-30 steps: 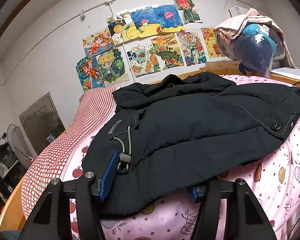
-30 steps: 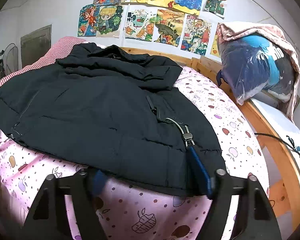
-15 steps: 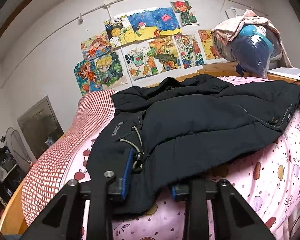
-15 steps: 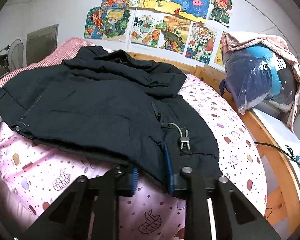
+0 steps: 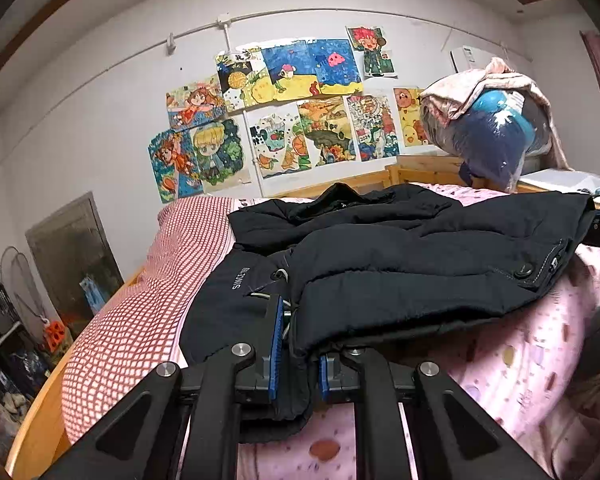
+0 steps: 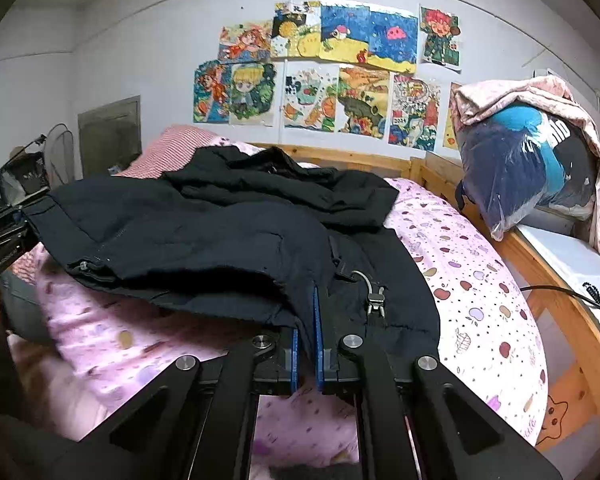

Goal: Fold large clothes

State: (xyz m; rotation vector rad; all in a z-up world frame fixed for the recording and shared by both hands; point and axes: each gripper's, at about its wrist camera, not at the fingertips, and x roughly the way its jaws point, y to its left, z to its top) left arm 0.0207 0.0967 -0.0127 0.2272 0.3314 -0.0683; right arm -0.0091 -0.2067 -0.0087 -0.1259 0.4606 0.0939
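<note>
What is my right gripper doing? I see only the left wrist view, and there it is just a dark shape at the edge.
Observer: The right gripper is shut on the black jacket; the hem sits between its blue fingers.
Operator: Is the cord toggle caught in them?
Observer: No. The toggle lies outside the grip, beside the fingers, toward the bed rail.
Operator: Is anything on that rail?
Observer: A black cable crosses it.
</note>
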